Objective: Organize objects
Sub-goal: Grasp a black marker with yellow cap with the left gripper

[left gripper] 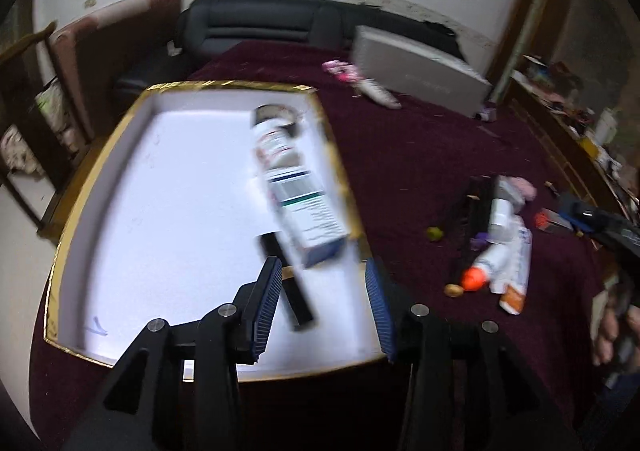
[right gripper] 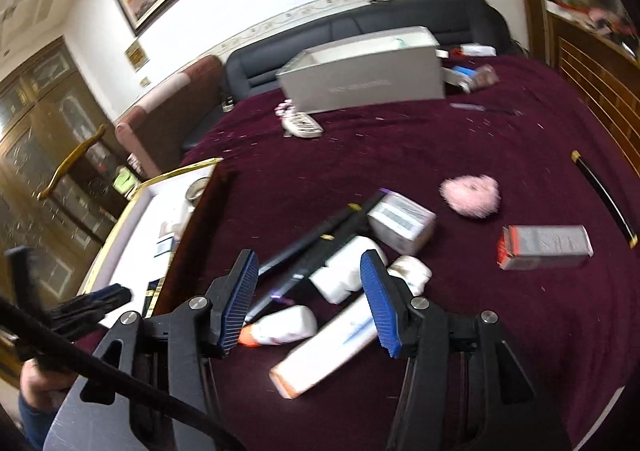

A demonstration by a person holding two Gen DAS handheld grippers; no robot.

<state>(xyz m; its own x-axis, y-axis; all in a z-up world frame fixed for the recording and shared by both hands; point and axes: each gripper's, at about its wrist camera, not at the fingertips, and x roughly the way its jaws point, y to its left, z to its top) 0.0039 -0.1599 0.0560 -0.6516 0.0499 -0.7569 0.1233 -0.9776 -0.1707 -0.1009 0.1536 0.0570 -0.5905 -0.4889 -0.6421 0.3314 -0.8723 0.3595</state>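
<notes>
Spread with a maroon cloth, desk running back to a dark sofa against the white wall. On the left, large shallow tray with gold rim and white floor, reaching the near edge. At the far side, grey box standing open-topped, a white remote just in front of it.

Inside the tray, along its right wall: white-and-blue carton lying lengthwise, a labelled bottle touching its far end, a round tin behind that, a black stick-like item under the carton's near end.

On the cloth right of the tray, a loose heap: long black rod lying diagonally, white jar beside it, small grey-white carton at its far end, flat white tube box with orange end nearest, orange-capped bottle touching that box. Further right, silver carton with red end, well apart; pink fluffy puff behind it.

Left gripper hanging over the tray's near right corner, jaws spread, nothing pinched; blurred. Right gripper poised above the heap, jaws spread wide with the jar and tube box seen between them, gripping nothing.
</notes>
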